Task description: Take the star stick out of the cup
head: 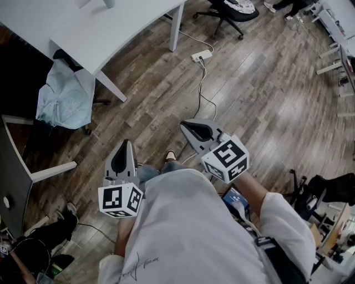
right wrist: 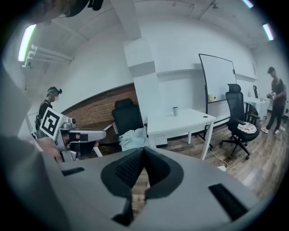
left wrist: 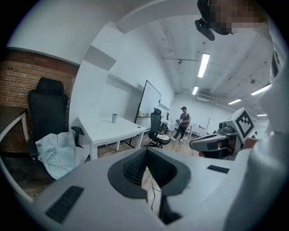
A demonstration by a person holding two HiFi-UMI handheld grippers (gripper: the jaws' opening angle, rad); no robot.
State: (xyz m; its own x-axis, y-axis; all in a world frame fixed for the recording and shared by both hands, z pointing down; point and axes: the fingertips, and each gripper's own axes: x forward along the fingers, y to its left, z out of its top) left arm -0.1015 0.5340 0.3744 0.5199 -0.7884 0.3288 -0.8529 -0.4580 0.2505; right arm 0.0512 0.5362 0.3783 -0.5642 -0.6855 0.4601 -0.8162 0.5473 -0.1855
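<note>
A small pale cup [left wrist: 114,118] stands on a white table [left wrist: 108,128] across the room. It also shows as the cup [right wrist: 175,111] in the right gripper view and as the cup [head: 109,3] at the head view's top edge. No star stick can be made out at this distance. My left gripper [head: 126,144] and right gripper [head: 186,126] are held in front of my body over the wooden floor, far from the table. In their own views the left gripper [left wrist: 146,152] and right gripper [right wrist: 143,150] have their jaws together with nothing between them.
A black chair draped with a pale cloth [head: 66,94] stands beside the table. A power strip [head: 201,55] and its cable lie on the floor ahead. Another office chair [head: 230,11] stands further off, and a person [left wrist: 183,122] is beyond it near a whiteboard [right wrist: 218,79].
</note>
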